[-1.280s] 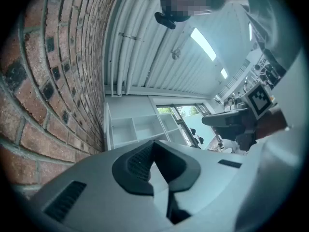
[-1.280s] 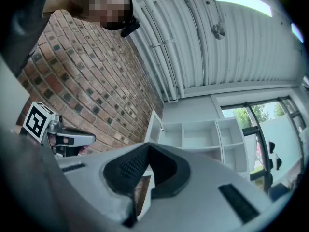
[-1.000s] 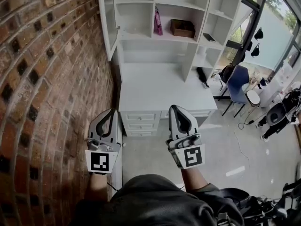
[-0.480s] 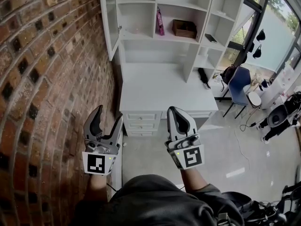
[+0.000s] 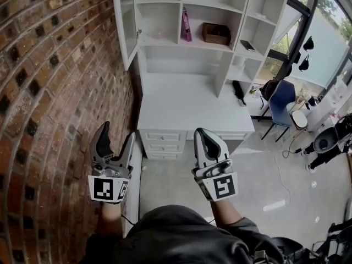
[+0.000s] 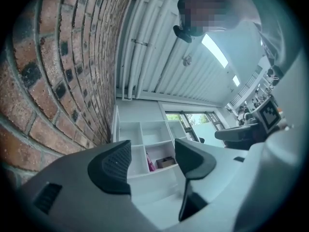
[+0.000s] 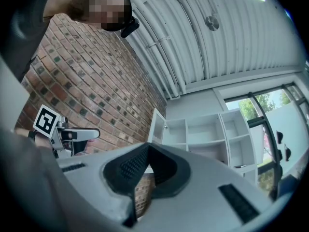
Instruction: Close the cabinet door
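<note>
The white cabinet [image 5: 187, 15] stands above a desk, far ahead of both grippers. Its glazed door [image 5: 122, 23] at the left end is swung open toward the brick wall. In the left gripper view the door [image 6: 116, 129] shows edge-on beside the shelves, and in the right gripper view the door [image 7: 157, 127] stands out from them. My left gripper [image 5: 116, 135] is held low by the wall; its jaws are opening, with nothing between them [image 6: 152, 161]. My right gripper [image 5: 203, 135] is beside it, shut and empty [image 7: 147, 166].
The brick wall [image 5: 49, 81] runs close along the left. A white desk [image 5: 187, 106] with drawers [image 5: 164, 142] sits under the cabinet. A pink book [image 5: 185, 26] and a brown box [image 5: 214, 33] are on a shelf. A blue chair [image 5: 280, 100] stands at the right.
The left gripper's jaws have gone from shut to wide apart. The right gripper has stayed shut and in place.
</note>
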A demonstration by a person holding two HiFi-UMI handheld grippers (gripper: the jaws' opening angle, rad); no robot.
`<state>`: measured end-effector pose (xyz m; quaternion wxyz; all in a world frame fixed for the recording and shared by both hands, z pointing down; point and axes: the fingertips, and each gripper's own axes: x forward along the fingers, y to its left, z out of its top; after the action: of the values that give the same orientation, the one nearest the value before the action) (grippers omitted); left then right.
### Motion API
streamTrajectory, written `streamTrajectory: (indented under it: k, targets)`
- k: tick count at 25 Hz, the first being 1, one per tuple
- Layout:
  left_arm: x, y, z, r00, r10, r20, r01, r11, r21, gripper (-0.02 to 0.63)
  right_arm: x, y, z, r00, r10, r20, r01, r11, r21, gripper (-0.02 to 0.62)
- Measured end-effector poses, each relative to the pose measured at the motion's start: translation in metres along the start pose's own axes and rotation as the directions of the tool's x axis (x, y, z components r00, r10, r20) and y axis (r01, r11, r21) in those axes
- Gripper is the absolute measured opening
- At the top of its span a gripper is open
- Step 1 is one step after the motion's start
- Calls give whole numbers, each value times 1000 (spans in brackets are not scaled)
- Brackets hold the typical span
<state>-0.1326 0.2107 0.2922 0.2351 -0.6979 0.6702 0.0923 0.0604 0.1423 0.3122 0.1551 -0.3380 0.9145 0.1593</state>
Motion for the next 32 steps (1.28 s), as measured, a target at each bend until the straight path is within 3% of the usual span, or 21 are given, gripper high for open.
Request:
streamTrajectory:
  k: [14, 22, 32]
  targets:
    - [30, -20, -8, 1000, 30, 2, -30, 998, 60, 265, -15, -39, -36, 998, 33, -47, -31, 999, 39, 1]
    - [95, 32, -38, 996, 41, 79, -45, 997, 55, 255, 38, -63, -69, 997, 5, -75, -7, 1000, -26, 0]
    - [212, 111, -92, 993, 35, 115, -41, 998, 52, 242, 160, -106, -107, 998, -27, -53, 23, 996, -81, 0]
